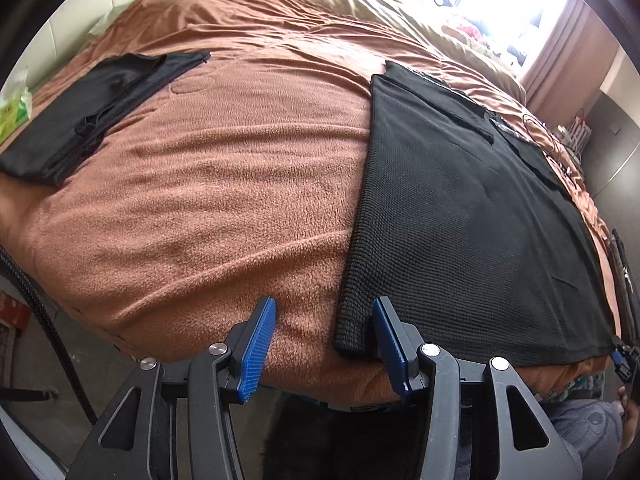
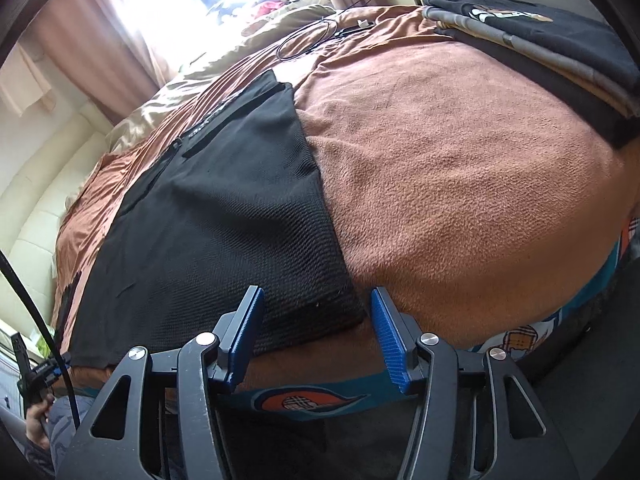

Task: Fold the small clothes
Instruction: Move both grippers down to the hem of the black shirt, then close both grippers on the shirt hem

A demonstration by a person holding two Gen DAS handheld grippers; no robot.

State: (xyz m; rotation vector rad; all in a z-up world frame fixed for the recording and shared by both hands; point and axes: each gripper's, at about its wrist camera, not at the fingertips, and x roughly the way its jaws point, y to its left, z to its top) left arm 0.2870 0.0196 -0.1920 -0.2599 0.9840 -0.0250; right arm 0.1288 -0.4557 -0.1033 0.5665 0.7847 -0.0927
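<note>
A black knit garment lies spread flat on the brown fleece blanket of a bed. My left gripper stands open at the garment's near left corner, which lies between the blue pads without either pressing on it. In the right wrist view the same garment reaches the bed's near edge. There my right gripper is open astride the near right corner, its pads apart from the cloth.
A folded black garment rests at the far left of the bed beside a green packet. A stack of folded clothes and a coiled cable lie at the far right. A tan duvet is bunched by the window.
</note>
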